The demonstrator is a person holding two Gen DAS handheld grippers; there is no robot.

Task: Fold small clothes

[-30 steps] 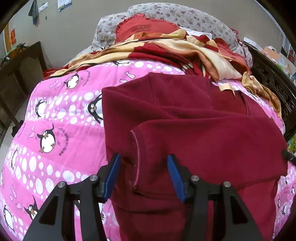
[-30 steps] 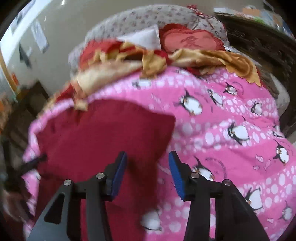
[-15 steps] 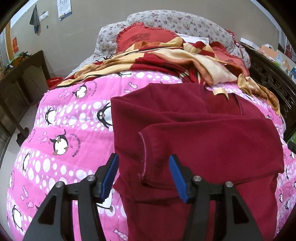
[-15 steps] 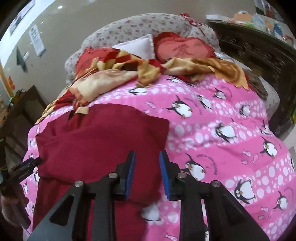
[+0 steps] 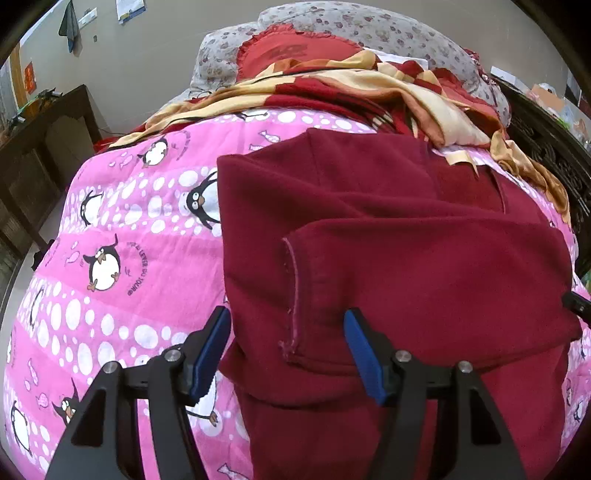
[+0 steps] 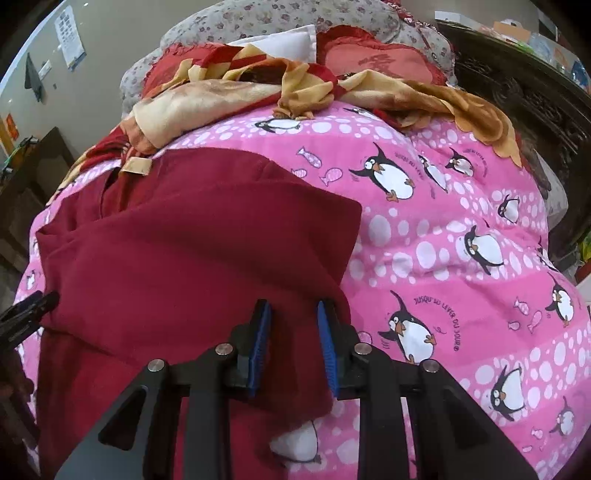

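Observation:
A maroon fleece garment (image 5: 406,258) (image 6: 184,258) lies flat on the pink penguin quilt (image 5: 122,258) (image 6: 461,258), one sleeve folded across its body. My left gripper (image 5: 286,317) hovers over the sleeve's cuff (image 5: 295,295). Its jaws are opening and the blue pads stand clear on either side of the cuff. My right gripper (image 6: 291,310) is over the garment's right edge, its jaws narrow, with maroon cloth showing in the gap and no visible pinch. Each gripper's tip appears at the edge of the other's view: the left gripper (image 6: 26,310) and the right gripper (image 5: 574,302).
A crumpled red and yellow blanket (image 5: 369,88) (image 6: 258,88) and floral pillows (image 5: 369,33) are piled at the bed's far end. Dark wooden furniture (image 5: 40,147) stands to the left. A carved dark bed frame (image 6: 535,103) runs along the right.
The left jaws have spread wider around the cuff. The right jaws have narrowed, and the right gripper has shifted over the garment's right edge.

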